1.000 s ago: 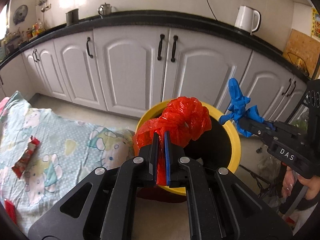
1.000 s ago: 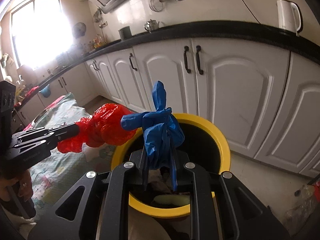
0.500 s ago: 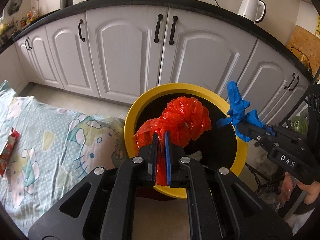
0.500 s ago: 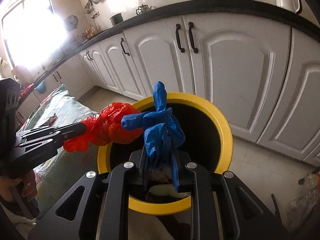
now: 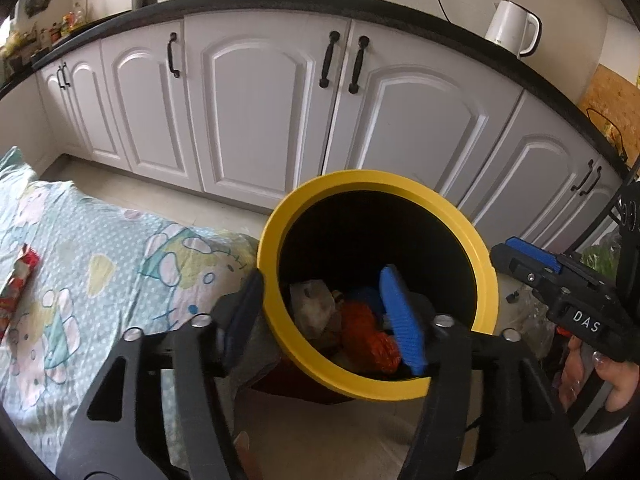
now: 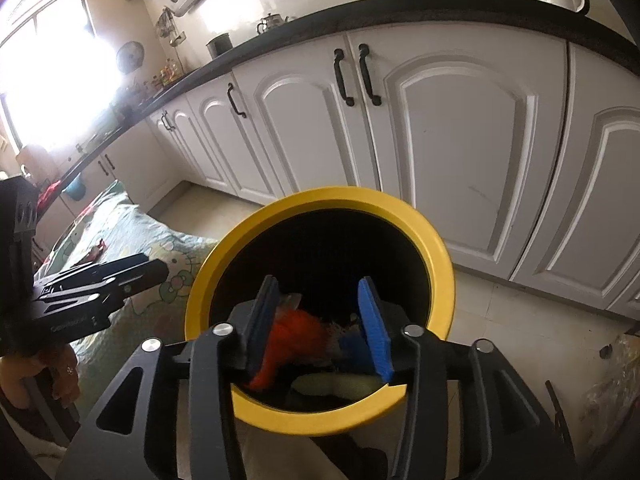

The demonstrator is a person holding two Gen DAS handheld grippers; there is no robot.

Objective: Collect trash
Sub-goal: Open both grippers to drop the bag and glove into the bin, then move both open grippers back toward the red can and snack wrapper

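The left gripper (image 5: 320,312) has its two fingers spread wide apart and holds nothing. One finger hangs just outside the yellow bin (image 5: 276,280) and the other, with a blue pad, hangs over the hole. Right below and in front of it, down inside the bin, lies the red plastic bag (image 5: 370,340), all crumpled up, beside a pale scrap of paper (image 5: 312,308) and a bit of blue. The right gripper (image 6: 320,320) is spread wide too and also holds nothing. Both of its fingers hang over the near side of the same yellow bin (image 6: 440,264). Between them, down in the bin, the red plastic bag (image 6: 296,336) looks blurry, and the blue glove (image 6: 354,346) lies next to it. A pale, long thing lies below them. To the left of the bin is a cloth with cartoon pictures (image 5: 100,272), and a red wrapper (image 5: 16,284) rests on it, far from the bin. Behind the bin stand white cupboard doors (image 5: 260,112) with black handles. A white kettle (image 5: 514,28) sits up on the dark counter.
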